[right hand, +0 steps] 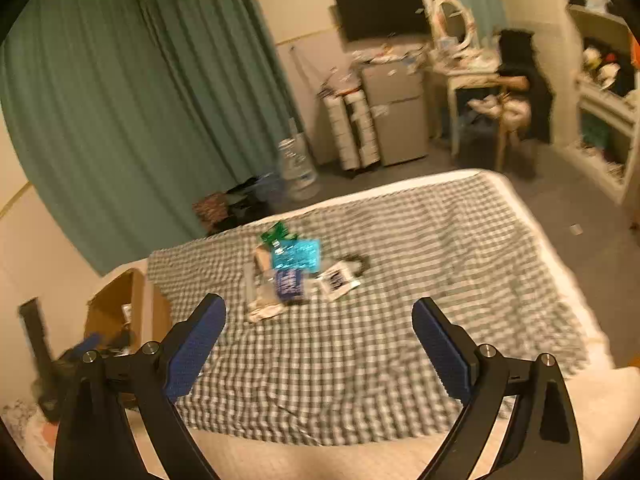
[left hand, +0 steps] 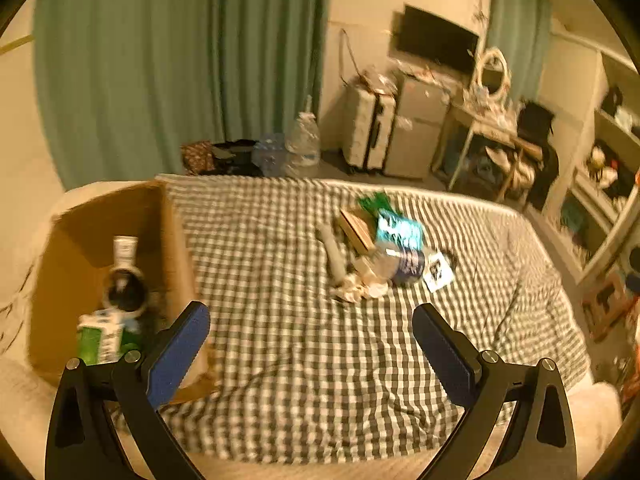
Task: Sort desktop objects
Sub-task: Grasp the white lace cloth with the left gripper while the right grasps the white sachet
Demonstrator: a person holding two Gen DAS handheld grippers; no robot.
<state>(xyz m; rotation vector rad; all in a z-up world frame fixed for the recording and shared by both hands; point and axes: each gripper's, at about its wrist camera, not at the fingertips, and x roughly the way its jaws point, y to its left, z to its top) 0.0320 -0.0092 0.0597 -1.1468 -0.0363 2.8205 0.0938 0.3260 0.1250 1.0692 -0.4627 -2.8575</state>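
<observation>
A pile of small objects (left hand: pixel 380 252) lies on the checked cloth (left hand: pixel 288 340): a cyan packet (left hand: pixel 400 230), a green packet (left hand: pixel 374 202), a brown box (left hand: pixel 356 228), a grey tube (left hand: pixel 332 252), a dark blue tin (left hand: pixel 410 266), crumpled tissue (left hand: pixel 358 286) and a white card (left hand: pixel 438 270). The pile also shows in the right wrist view (right hand: pixel 296 272). My left gripper (left hand: pixel 312 320) is open and empty, near the cardboard box (left hand: pixel 176 248). My right gripper (right hand: pixel 320 316) is open and empty, short of the pile.
The cardboard box holds a white tube (left hand: pixel 125 250), a round cup (left hand: pixel 125 290) and a green-white carton (left hand: pixel 102 334). In the right wrist view the box (right hand: pixel 140 304) stands at the cloth's left. Beyond the bed are water bottles (left hand: pixel 302 142), a suitcase (left hand: pixel 368 132) and a fridge (left hand: pixel 416 128).
</observation>
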